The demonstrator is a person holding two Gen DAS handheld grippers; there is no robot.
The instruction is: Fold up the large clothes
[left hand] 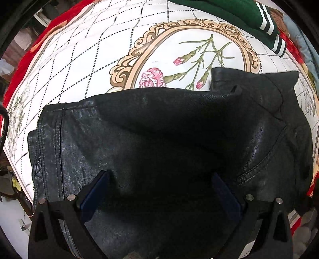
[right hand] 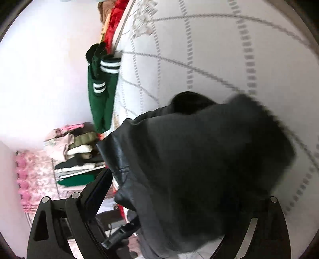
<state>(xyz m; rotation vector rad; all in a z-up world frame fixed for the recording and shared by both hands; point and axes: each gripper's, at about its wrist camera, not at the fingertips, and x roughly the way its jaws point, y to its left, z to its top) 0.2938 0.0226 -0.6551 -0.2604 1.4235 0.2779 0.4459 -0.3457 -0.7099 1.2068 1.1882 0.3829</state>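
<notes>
A white bed sheet (left hand: 83, 59) with a dotted grid and a printed oval frame of pink carnations covers the bed, and a red blanket (left hand: 22, 67) shows along its edge. The black leather jacket (left hand: 159, 129) lies partly folded on this sheet, close in front of the left tool (left hand: 159, 187), whose blue-padded fingers (left hand: 95, 191) stand spread apart above the leather and pinch nothing. A green garment with white stripes (left hand: 249, 16) lies at the far side of the bed. In the right wrist view the picture is blurred; the jacket (right hand: 199, 159) hangs over the right tool (right hand: 179, 189) and hides one finger, so I cannot tell if this tool is spread or pinching the leather. Beyond the bed edge, a pile of folded clothes (right hand: 77, 157) sits near a pink patterned cloth (right hand: 33, 179).
</notes>
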